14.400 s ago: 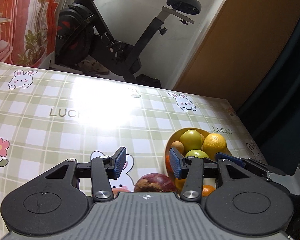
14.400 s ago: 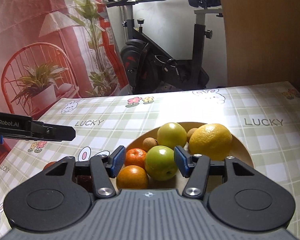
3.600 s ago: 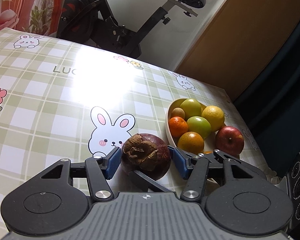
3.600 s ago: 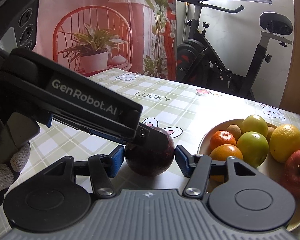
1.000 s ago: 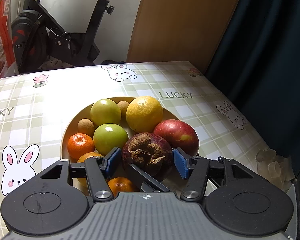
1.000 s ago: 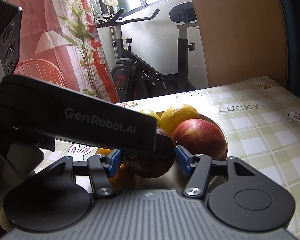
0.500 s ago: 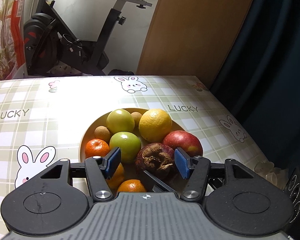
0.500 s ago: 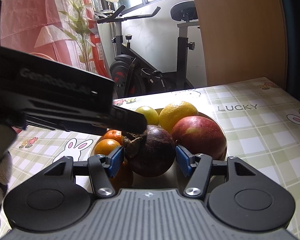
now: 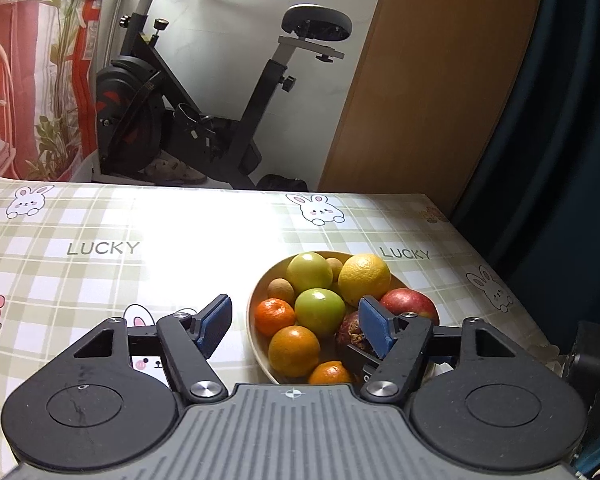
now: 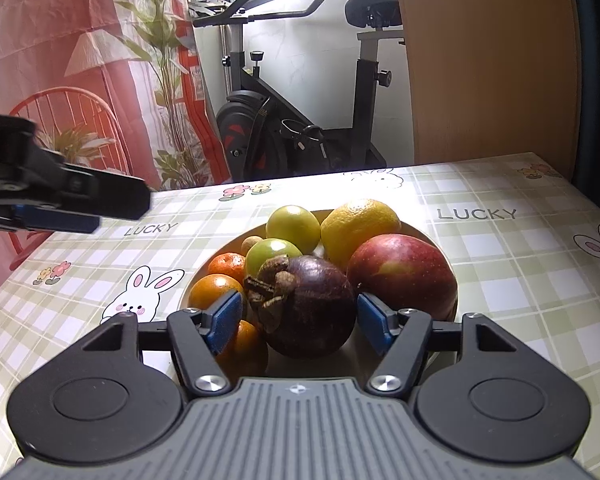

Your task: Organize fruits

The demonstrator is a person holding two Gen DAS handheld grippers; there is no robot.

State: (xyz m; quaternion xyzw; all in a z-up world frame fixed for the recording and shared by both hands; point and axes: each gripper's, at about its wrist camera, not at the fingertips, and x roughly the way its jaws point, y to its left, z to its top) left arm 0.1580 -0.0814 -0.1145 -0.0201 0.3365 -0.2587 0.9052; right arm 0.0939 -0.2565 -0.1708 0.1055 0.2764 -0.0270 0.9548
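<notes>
Mangosteen (image 10: 306, 308) lies in the bowl (image 10: 440, 252); firm, round, it can roll. Both claws, left claw (image 9: 296, 326) and right claw (image 10: 298, 318), are spread, pinching nothing; take it across the middle

Left hand-held gripper (image 9: 296, 322): black linkage arms with triangular cut-outs, blue pads on the fingertips (image 9: 374, 330), silver pivot screws, two round black discs, a ribbed grey housing bearing a small crosshair mark. Right hand-held gripper (image 10: 296, 322): built and coloured alike.
</notes>
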